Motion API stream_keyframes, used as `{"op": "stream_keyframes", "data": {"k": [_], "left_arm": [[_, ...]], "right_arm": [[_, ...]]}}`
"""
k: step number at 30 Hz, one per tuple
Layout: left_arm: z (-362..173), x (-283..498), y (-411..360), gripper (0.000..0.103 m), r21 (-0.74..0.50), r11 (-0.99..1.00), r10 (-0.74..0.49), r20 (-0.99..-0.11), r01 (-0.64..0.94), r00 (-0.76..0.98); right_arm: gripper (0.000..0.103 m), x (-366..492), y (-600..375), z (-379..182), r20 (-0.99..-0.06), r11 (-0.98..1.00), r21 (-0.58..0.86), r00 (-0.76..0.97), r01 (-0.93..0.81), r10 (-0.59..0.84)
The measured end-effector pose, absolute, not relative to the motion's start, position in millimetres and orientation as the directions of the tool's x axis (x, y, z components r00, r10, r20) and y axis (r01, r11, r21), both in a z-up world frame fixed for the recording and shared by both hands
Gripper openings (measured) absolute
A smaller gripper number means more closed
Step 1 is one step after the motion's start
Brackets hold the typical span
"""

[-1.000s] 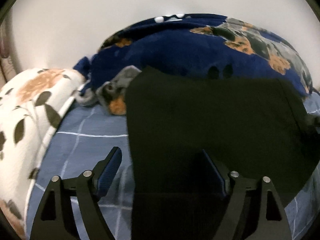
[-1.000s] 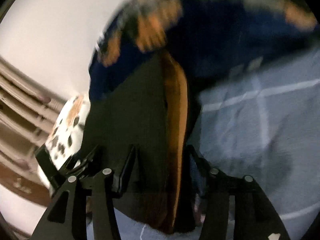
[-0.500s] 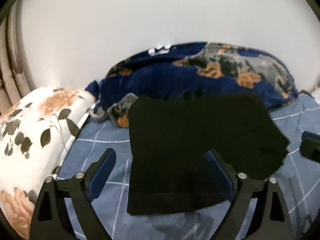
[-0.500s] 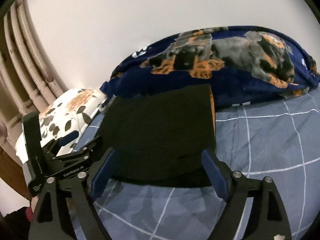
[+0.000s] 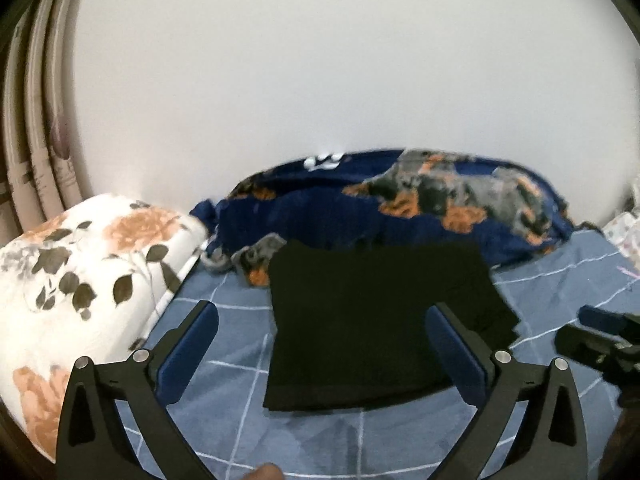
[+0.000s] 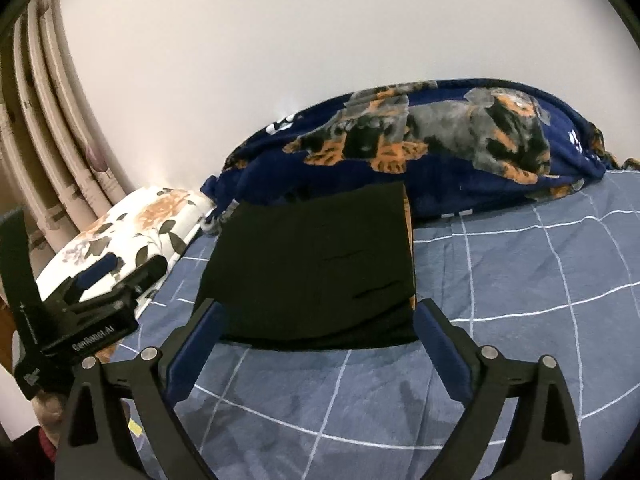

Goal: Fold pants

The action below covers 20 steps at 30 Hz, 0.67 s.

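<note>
The black pants (image 5: 372,320) lie folded into a flat square on the blue checked bed sheet (image 5: 224,344); they also show in the right wrist view (image 6: 316,264). My left gripper (image 5: 320,320) is open and empty, held above the sheet in front of the pants. My right gripper (image 6: 316,316) is open and empty, just short of the pants' near edge. The left gripper also shows at the left of the right wrist view (image 6: 100,280). The right gripper shows at the right edge of the left wrist view (image 5: 600,332).
A dark blue blanket with a dog print (image 6: 440,148) is bunched along the white wall behind the pants. A white floral pillow (image 5: 80,280) lies at the left. Curtains (image 6: 52,120) hang at the far left.
Both grippers let go of the pants and pulled back and up. The pants now lie flat, and both views tilted toward the wall.
</note>
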State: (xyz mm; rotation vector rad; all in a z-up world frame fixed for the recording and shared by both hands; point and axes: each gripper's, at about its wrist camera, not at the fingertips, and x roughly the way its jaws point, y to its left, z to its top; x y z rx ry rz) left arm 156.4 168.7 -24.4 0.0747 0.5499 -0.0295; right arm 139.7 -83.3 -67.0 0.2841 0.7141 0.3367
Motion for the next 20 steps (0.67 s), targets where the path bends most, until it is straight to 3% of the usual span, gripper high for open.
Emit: {"op": "stream_keyframes", "data": {"k": [4, 20], "left_arm": [[-4, 140, 169, 0.103, 0.041, 0.996, -0.045, -0.476, 0.074, 0.878], [24, 105, 165, 0.103, 0.003, 0.998, -0.048, -0.431, 0.055, 0.901]], "right_arm": [[0.097, 132, -85, -60, -0.581, 0.905, 0.370, 0.708, -0.210, 0.402], [0.102, 107, -81, -32, -0.554, 0.913, 0.346, 0.739, -0.215, 0.384]]}}
